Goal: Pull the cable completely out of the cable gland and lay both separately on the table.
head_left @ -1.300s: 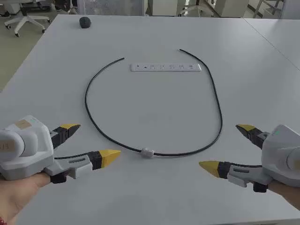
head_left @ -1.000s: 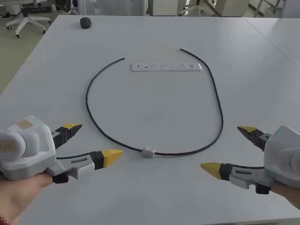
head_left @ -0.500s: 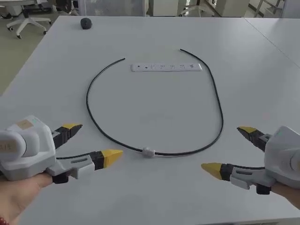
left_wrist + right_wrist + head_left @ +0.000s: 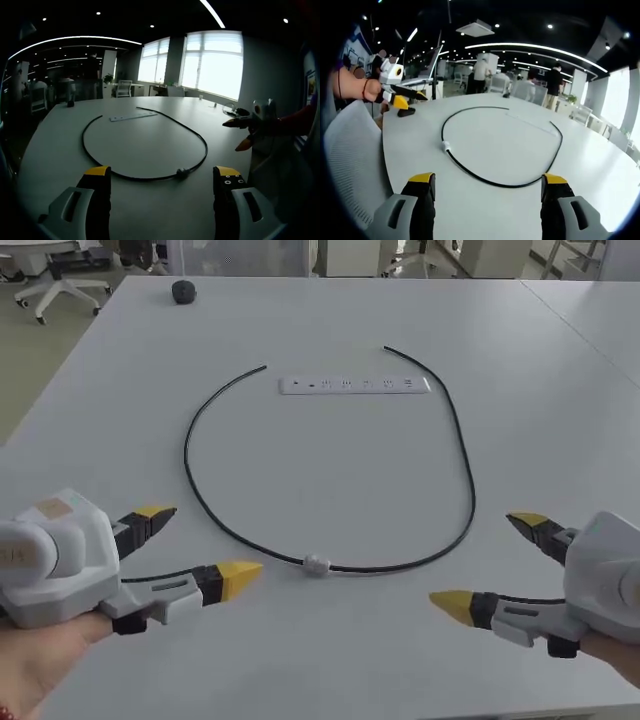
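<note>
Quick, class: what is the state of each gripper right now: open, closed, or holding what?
Yellow-tipped left gripper: open, holding nothing.
Yellow-tipped right gripper: open, holding nothing.
The thin black cable lies on the white table, apart from both.

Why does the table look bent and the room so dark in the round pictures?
Left gripper view: the fisheye lens bows the table, and bright windows leave the room dim. Right gripper view: same bending, with glaring ceiling lights. Head view: straight, evenly lit, the cable sharp.
</note>
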`<state>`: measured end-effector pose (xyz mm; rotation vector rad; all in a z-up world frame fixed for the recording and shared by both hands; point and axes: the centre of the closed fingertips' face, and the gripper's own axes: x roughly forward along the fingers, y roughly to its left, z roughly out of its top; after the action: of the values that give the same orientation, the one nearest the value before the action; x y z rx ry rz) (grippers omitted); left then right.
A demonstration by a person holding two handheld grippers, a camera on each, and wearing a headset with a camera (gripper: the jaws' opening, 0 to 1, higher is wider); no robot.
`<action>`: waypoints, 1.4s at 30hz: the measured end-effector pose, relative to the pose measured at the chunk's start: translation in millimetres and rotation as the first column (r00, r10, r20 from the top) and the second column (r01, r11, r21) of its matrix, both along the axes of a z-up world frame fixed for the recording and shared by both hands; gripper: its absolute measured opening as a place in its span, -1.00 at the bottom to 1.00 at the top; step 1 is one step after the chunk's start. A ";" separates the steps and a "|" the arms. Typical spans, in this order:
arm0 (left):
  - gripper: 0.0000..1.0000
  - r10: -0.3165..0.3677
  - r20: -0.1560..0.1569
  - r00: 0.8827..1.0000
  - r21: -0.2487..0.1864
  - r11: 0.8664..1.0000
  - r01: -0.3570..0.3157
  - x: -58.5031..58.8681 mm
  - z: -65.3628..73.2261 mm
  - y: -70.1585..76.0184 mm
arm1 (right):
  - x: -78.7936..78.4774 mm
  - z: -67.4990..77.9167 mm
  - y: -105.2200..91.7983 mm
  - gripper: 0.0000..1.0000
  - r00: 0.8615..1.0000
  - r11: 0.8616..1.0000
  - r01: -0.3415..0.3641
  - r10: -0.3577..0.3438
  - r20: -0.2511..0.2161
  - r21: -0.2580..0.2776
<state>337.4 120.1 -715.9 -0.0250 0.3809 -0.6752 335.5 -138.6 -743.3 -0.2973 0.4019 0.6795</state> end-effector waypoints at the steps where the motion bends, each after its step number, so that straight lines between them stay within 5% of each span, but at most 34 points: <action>1: 0.70 0.000 0.002 1.000 0.002 1.000 0.000 -0.1 0.2 0.0 | -0.5 0.6 0.9 0.74 1.000 1.000 -0.002 0.002 -0.003 0.008; 34: 0.67 -0.009 0.003 1.000 -0.005 1.000 0.009 -2.7 -1.5 -3.5 | 1.5 3.3 33.2 0.70 0.994 0.993 -0.109 0.109 0.001 -0.036; 42: 0.66 -0.014 0.002 1.000 -0.008 1.000 0.014 -3.4 -2.8 -5.7 | -6.1 -8.5 46.5 0.62 0.983 0.980 -0.181 0.178 -0.043 -0.083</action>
<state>334.0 114.4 -718.6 -0.0289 0.3770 -0.6904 329.4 -92.1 -751.8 -0.4071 0.4424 0.8461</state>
